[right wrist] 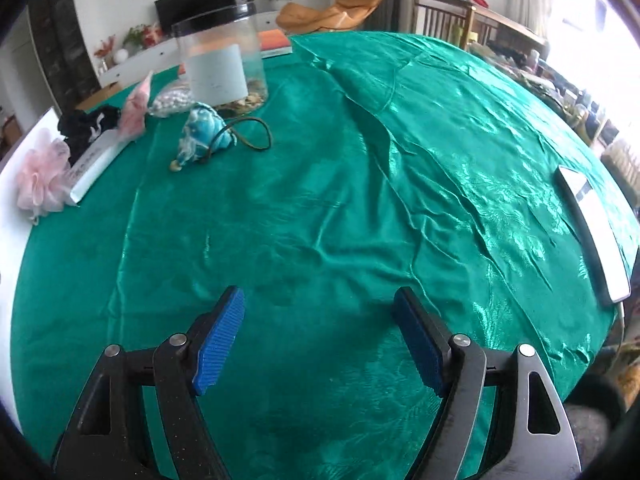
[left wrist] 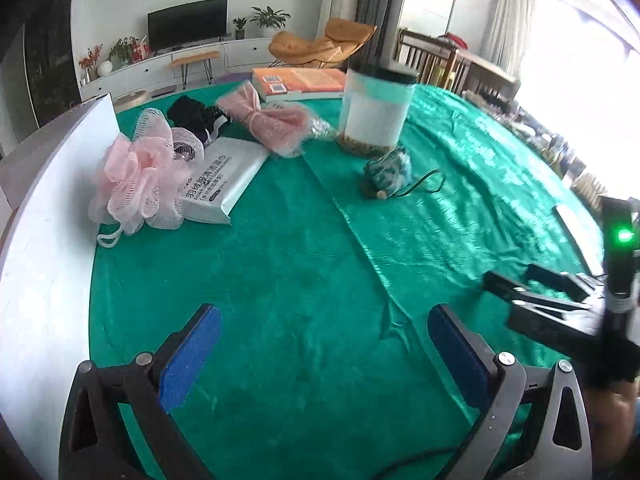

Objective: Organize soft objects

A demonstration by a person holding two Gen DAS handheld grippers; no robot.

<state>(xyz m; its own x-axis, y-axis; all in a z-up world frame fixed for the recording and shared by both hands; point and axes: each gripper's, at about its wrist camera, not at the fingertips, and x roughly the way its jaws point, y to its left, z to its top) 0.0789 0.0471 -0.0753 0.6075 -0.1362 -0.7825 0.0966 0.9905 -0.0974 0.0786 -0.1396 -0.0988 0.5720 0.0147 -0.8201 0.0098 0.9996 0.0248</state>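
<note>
Left gripper (left wrist: 324,354) and right gripper (right wrist: 320,340) both spread wide, empty, over bench (right wrist: 320,220); approach loofah (left wrist: 136,184) low, pinch mesh centre, avoid packet (left wrist: 224,180)

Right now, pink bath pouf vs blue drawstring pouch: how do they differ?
Colour: the pink bath pouf is pale pink mesh; the blue drawstring pouch is patterned blue fabric.
Size: the pouf looks clearly bulkier than the pouch.
Place: the pouf sits at the table's left edge touching the white packet; the pouch lies alone near the clear jar.
Cord: the pouf has a white loop, the pouch a dark cord.
Both are soft and lie on the green cloth, ungrasped.
</note>
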